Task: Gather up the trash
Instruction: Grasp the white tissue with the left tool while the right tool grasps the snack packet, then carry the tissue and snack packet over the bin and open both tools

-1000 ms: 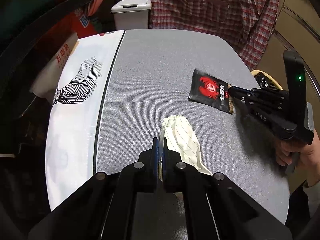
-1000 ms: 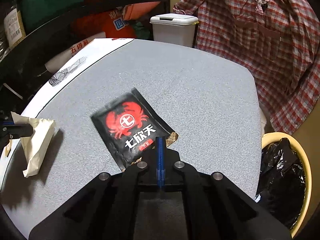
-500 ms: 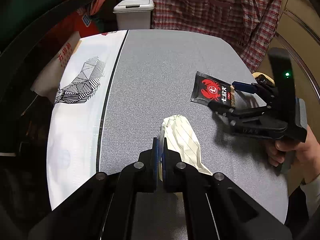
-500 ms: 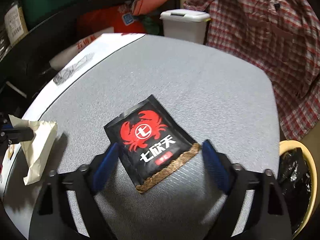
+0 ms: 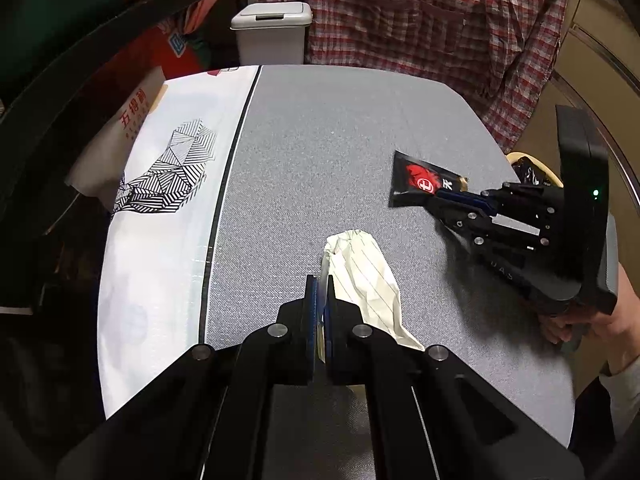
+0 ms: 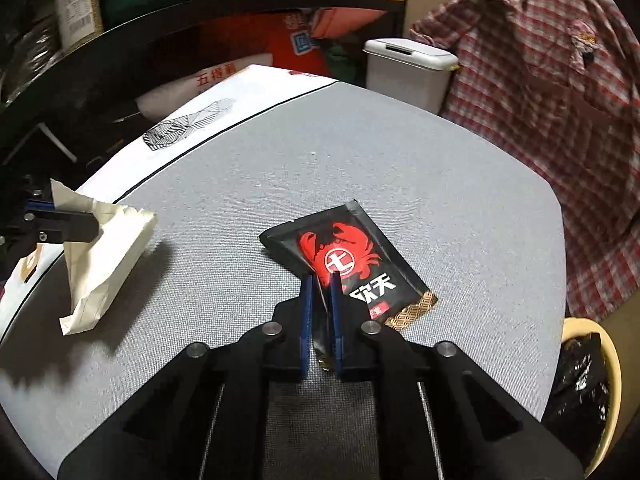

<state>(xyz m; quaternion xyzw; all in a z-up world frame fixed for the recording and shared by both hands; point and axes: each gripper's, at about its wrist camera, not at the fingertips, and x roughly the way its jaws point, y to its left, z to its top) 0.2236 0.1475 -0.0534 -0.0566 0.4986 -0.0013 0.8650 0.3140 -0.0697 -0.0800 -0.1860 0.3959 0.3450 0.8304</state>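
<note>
A crumpled cream paper wrapper (image 5: pixel 364 276) rests on the grey table (image 5: pixel 340 128), and my left gripper (image 5: pixel 319 280) is shut on its near edge. In the right wrist view the same wrapper (image 6: pixel 108 256) hangs from the left gripper (image 6: pixel 94 224) at the table's left side. A black snack packet with a red crab (image 6: pixel 344 248) lies near the right edge. My right gripper (image 6: pixel 320 280) has its jaws closing on the packet's near side, with a raised fold pinched between the pads. From the left wrist view, the right gripper (image 5: pixel 438 196) covers the near end of the packet (image 5: pixel 416 182).
A yellow bin lined with a black bag (image 6: pixel 588 360) stands just off the table's right edge. A white lidded bin (image 5: pixel 272 36) and a hanging plaid shirt (image 5: pixel 440 20) are behind the table. White printed cloth (image 5: pixel 168 172) covers the table's left part.
The right gripper opened wide over the black packet, moved forward onto it and closed on its near side, lifting a fold. The left gripper and paper wrapper stayed still.
</note>
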